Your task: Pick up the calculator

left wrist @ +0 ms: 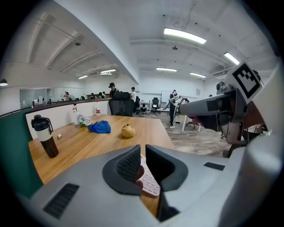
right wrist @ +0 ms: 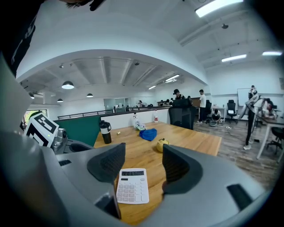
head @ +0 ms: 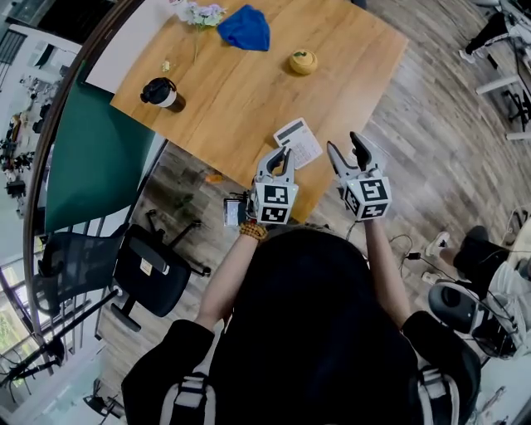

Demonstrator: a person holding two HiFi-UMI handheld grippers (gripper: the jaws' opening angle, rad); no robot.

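Dark hair and black sleeves fill the bottom of the head view, and two hands hold the tongs out in front. Under them is a wooden table (head: 249, 91) on a floor of grey-brown planks (head: 431, 124). A green wall (head: 91, 158) curves along the left side, with one black office chair (head: 145, 270) next to it. The room is a big office with long lights on the ceiling and people far at the back.

The calculator (head: 298, 142) lies flat near the table's near edge, with its screen end pointing away from the person. The left gripper (head: 280, 158) has its tips just beside the calculator's near left edge. Its jaws are almost together and hold nothing (pale keys show through the thin gap). I cannot tell if the tips touch it. The right gripper (head: 344, 145) is near the calculator's right side. Its jaws are wide apart, and in the right gripper view the calculator shows between them, down on the table and not touched.

On the table I count one calculator, one black travel mug (head: 163, 93), one blue cloth (head: 246, 28), one small yellow pot (head: 303, 61) and one little bunch of flowers (head: 202, 13).
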